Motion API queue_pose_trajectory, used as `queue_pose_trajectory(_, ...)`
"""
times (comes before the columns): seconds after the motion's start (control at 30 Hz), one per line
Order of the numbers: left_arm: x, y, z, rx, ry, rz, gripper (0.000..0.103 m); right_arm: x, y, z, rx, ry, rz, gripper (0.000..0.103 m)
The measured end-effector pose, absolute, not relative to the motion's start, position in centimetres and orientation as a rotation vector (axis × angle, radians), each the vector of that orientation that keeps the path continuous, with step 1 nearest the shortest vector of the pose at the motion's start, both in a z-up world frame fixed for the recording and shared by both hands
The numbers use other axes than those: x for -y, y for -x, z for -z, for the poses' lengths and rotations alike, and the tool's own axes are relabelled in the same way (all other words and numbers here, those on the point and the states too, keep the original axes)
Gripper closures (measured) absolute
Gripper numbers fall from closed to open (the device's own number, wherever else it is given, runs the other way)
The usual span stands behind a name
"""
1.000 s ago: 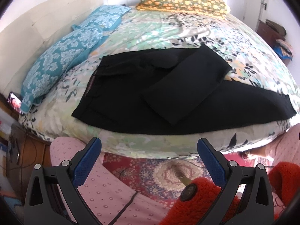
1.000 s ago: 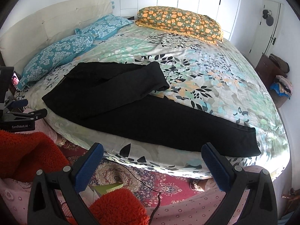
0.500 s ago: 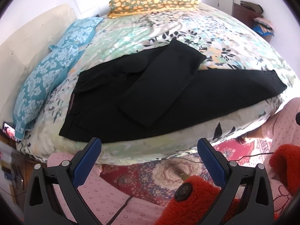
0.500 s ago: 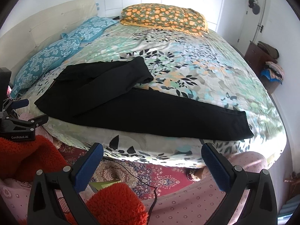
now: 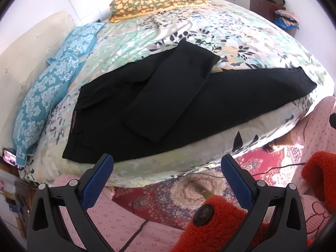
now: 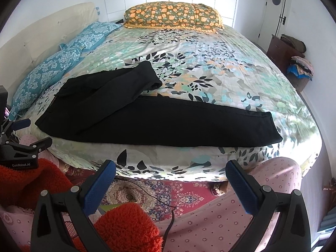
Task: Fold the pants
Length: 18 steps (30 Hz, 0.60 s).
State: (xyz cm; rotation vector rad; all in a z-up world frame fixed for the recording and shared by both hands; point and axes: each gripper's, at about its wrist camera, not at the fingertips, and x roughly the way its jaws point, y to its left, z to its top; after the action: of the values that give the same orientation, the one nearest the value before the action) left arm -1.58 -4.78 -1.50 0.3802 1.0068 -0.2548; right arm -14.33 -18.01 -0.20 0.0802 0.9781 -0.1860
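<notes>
My left tongs point(image 5: 166, 166) hang with their blue pads wide apart and nothing between them, held off the near edge of the bed point(image 5: 147, 168), above the rug point(image 5: 189, 191). My right tongs point(image 6: 171, 174) are likewise spread apart and empty, also short of the bed edge, over the rug and my pink-dotted trouser leg point(image 6: 220, 220). In the right view the left tongs show at the far left, beside my red fleece sleeve point(image 6: 27, 180).

Just beyond both tongs the pants point(image 5: 189, 105) lie flat along the near side of the bed, apart from both tongs. The waistband point(image 5: 73, 117) sits to my left; one leg runs straight out to the right, its hem point(image 6: 273, 126) near the right corner. The other leg point(image 5: 174, 88) is doubled back over the seat and lies diagonally on top.

Further off, blue pillows point(image 5: 42, 96) line the headboard on the left, and an orange flowered pillow point(image 6: 174, 16) rests at the far edge.
</notes>
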Motion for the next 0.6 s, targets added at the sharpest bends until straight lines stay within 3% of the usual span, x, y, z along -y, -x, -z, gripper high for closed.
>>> queue_pose_trajectory(0.6,6.0,1.6,2.2,-1.03,-0.41,0.297,0.001,21.5,15.0,0.7,-1.011,-0.153,0.397,0.0)
